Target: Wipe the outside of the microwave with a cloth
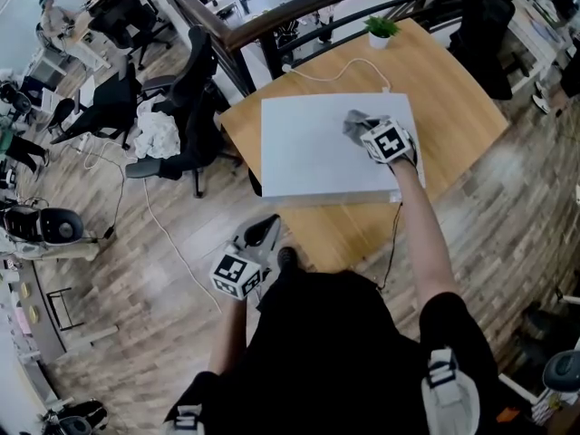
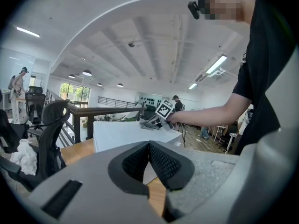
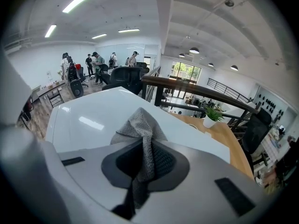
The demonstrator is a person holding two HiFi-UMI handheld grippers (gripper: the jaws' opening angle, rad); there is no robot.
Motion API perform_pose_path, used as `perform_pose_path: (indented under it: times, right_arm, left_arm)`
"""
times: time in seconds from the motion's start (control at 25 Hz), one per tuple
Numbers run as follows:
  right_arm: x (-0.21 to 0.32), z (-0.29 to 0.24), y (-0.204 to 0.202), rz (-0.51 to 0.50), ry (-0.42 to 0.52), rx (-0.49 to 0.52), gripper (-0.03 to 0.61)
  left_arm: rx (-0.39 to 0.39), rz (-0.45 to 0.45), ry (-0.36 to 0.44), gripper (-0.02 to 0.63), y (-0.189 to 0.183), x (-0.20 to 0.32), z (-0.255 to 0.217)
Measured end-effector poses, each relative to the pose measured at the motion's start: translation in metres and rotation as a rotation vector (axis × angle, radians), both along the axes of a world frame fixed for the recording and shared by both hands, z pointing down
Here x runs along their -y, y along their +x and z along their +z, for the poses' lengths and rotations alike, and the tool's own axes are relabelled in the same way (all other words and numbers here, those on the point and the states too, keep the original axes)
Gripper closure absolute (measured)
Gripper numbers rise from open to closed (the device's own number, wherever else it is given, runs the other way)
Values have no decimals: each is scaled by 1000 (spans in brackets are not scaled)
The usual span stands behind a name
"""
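Note:
The white microwave [image 1: 317, 148] stands on a wooden table [image 1: 453, 89], seen from above. My right gripper [image 1: 367, 132] is shut on a grey cloth [image 1: 356, 122] and rests it on the microwave's top, near the right side. In the right gripper view the cloth [image 3: 139, 125] bunches out between the jaws onto the white top [image 3: 88, 118]. My left gripper [image 1: 263, 234] hangs low in front of the table, off the microwave, jaws shut with nothing between them [image 2: 149, 146]. From the left gripper view the microwave [image 2: 121, 134] and the right gripper [image 2: 150, 122] show ahead.
A small potted plant [image 1: 381, 31] stands at the table's far edge. A white cable [image 1: 335, 72] runs across the table behind the microwave. A black office chair [image 1: 181, 116] with white fabric stands left of the table, and a dark railing [image 1: 299, 12] runs behind.

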State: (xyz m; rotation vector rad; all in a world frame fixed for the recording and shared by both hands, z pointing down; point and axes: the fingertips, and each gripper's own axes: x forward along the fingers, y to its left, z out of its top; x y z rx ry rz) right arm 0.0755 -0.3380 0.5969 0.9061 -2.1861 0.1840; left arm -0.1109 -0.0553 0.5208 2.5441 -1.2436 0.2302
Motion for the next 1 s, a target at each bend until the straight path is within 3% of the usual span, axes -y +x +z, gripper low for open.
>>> perform_pose_path:
  times: [0.48, 1.0]
  right_arm:
    - [-8, -6, -57, -41, 13, -14, 563]
    - [-20, 0, -132, -156, 5, 3, 563]
  left_arm:
    - [-3, 3, -4, 612, -13, -4, 2]
    - [-14, -18, -19, 612, -29, -4, 8]
